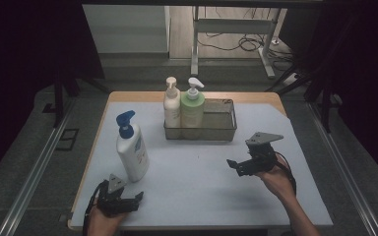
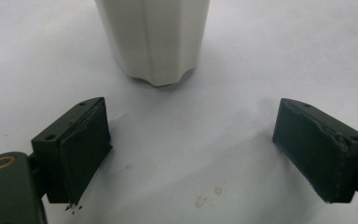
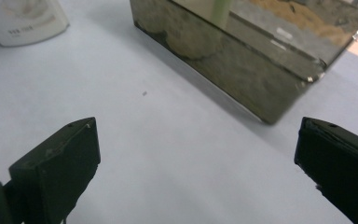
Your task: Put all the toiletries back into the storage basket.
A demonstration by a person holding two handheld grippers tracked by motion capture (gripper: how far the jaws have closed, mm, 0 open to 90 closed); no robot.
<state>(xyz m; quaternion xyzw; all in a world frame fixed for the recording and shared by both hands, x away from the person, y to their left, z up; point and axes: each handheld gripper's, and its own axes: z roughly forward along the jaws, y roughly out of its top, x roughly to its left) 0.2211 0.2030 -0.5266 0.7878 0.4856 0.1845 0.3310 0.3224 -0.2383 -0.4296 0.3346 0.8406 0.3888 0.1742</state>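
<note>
- The left hand-held gripper (image 1: 137, 197) is resting wide open and empty on the tabletop (image 1: 197, 167), just before the blue-pump bottle (image 1: 131, 147).
- The left gripper view is cutting that bottle (image 2: 154, 39) to its base.
- The right hand-held gripper (image 1: 235, 165) is hanging open and empty near the mesh basket (image 3: 242, 65), which is blurred in its own view.

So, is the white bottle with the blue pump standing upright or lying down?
Upright. In the high view the white bottle stands on its base on the table, blue pump on top, outside the wire basket, in front of the left gripper.
</note>
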